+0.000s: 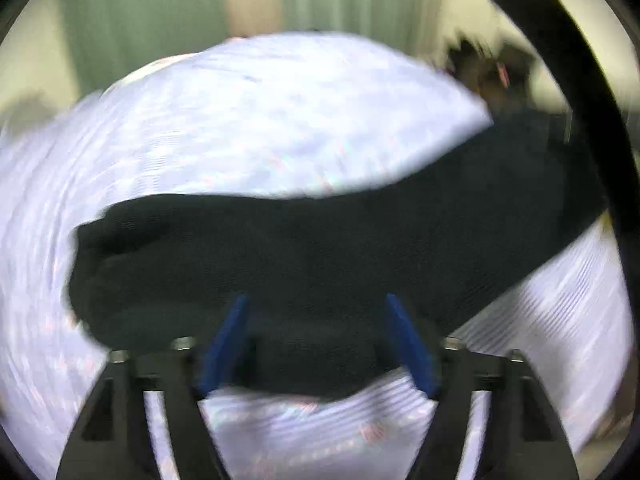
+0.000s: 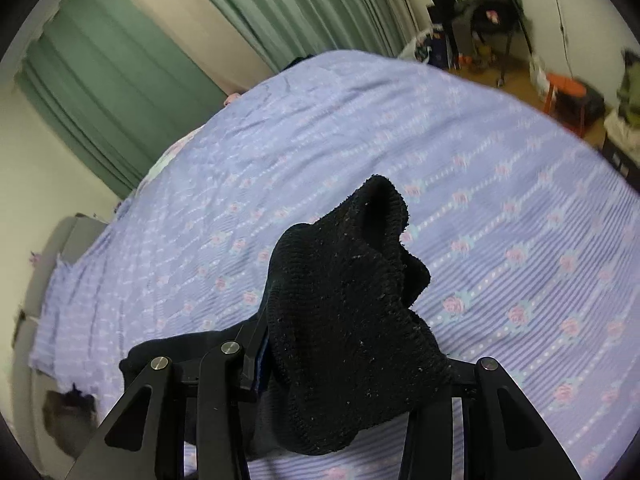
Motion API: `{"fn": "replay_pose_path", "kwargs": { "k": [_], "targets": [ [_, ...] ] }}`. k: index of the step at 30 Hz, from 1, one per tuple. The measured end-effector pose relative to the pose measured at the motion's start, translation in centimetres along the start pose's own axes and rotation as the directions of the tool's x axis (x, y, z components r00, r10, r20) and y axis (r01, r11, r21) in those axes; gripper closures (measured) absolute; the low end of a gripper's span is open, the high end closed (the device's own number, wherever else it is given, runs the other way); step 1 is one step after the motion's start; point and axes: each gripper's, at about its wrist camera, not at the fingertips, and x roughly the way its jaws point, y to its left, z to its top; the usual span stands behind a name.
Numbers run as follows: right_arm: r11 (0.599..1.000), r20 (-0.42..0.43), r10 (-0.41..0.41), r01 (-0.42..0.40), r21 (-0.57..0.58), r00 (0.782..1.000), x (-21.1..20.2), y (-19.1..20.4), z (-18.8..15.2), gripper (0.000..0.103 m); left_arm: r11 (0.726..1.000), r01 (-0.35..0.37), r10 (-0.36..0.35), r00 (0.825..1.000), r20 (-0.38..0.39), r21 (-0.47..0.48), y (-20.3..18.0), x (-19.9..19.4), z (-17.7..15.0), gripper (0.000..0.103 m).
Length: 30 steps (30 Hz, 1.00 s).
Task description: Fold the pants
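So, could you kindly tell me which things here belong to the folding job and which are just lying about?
Job:
- black knitted pants
- left gripper, fingers apart
- right gripper, pants bunched over it
- lilac flowered bedsheet, the work surface

Lying about:
- green pleated curtains
- orange stool
- black chair

Left claw [image 1: 318, 344] — blue finger pads on black angular linkages with silver screws; right claw [image 2: 352, 364] likewise black.

A big bed [image 2: 400, 152] has a purple sheet with pink flowers. Black pants [image 1: 320, 248] lie on it.
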Motion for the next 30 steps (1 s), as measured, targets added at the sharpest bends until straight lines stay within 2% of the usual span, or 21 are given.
{"fn": "replay_pose_path", "kwargs": {
  "k": [2, 4, 7, 10, 12, 14, 15, 20, 21, 22, 23, 24, 25, 27, 30],
  "targets": [
    [0.997, 0.016, -0.057, 0.057, -0.060, 0.998, -0.5, 2.8, 0.1, 0.060, 0.997, 0.002, 0.001, 0.999, 0.041, -0.075, 3.5, -3.3, 0.5, 0.024],
    [0.984, 0.038, -0.112, 0.116, -0.136, 0.993, -0.9, 6.1, 0.0, 0.060, 0.995, -0.037, 0.043, 0.997, 0.069, -0.094, 6.4, -5.7, 0.5, 0.024],
    [0.948, 0.087, -0.158, 0.176, -0.264, 0.984, -1.0, 12.0, -1.0, 0.060, 0.991, -0.084, 0.094, 0.991, 0.092, -0.109, 11.0, -8.4, -0.2, 0.024],
    [0.890, 0.130, -0.189, 0.225, -0.396, 0.973, 0.1, 18.3, -2.9, 0.060, 0.985, -0.106, 0.118, 0.989, 0.085, -0.140, 15.2, -9.9, -1.5, 0.024],
    [0.835, 0.150, -0.210, 0.257, -0.487, 0.966, 1.5, 22.8, -4.8, 0.060, 0.978, -0.115, 0.129, 0.989, 0.074, -0.174, 18.4, -10.5, -2.6, 0.024],
    [0.771, 0.157, -0.241, 0.287, -0.568, 0.958, 3.0, 26.3, -6.8, 0.060, 0.973, -0.106, 0.121, 0.991, 0.060, -0.203, 20.4, -11.4, -4.2, 0.024],
    [0.739, 0.163, -0.249, 0.296, -0.605, 0.955, 3.9, 28.1, -8.0, 0.060, 0.972, -0.108, 0.122, 0.991, 0.056, -0.210, 21.2, -11.2, -4.0, 0.024],
    [0.591, 0.140, -0.309, 0.305, -0.746, 0.941, 8.3, 34.0, -13.5, 0.060, 0.966, -0.127, 0.139, 0.989, 0.039, -0.227, 23.9, -11.8, -6.1, 0.024],
    [0.552, 0.137, -0.327, 0.306, -0.775, 0.935, 9.4, 34.9, -14.9, 0.057, 0.964, -0.131, 0.144, 0.989, 0.036, -0.232, 24.5, -11.9, -6.1, 0.024],
    [0.535, 0.125, -0.328, 0.293, -0.792, 0.937, 10.0, 35.6, -15.9, 0.054, 0.960, -0.141, 0.153, 0.988, 0.032, -0.242, 25.4, -12.1, -6.5, 0.024],
    [0.544, 0.075, -0.300, 0.235, -0.805, 0.951, 10.6, 36.2, -17.0, 0.054, 0.956, -0.146, 0.158, 0.987, 0.028, -0.253, 25.8, -12.6, -6.7, 0.024],
    [0.555, 0.031, -0.286, 0.192, -0.810, 0.958, 11.0, 36.5, -17.6, 0.049, 0.952, -0.148, 0.160, 0.987, 0.024, -0.267, 26.4, -12.8, -7.0, 0.024],
    [0.563, -0.018, -0.282, 0.150, -0.813, 0.959, 11.6, 36.8, -18.4, 0.038, 0.947, -0.152, 0.164, 0.986, 0.018, -0.282, 26.9, -13.0, -7.0, 0.024],
    [0.567, -0.037, -0.273, 0.129, -0.814, 0.961, 11.9, 37.2, -19.7, 0.028, 0.940, -0.161, 0.172, 0.985, 0.011, -0.300, 28.1, -13.1, -7.2, 0.024],
    [0.597, -0.065, -0.217, 0.080, -0.798, 0.974, 10.2, 37.4, -20.2, 0.028, 0.930, -0.192, 0.207, 0.978, 0.016, -0.313, 29.2, -14.2, -7.4, 0.024]
  ]
}}
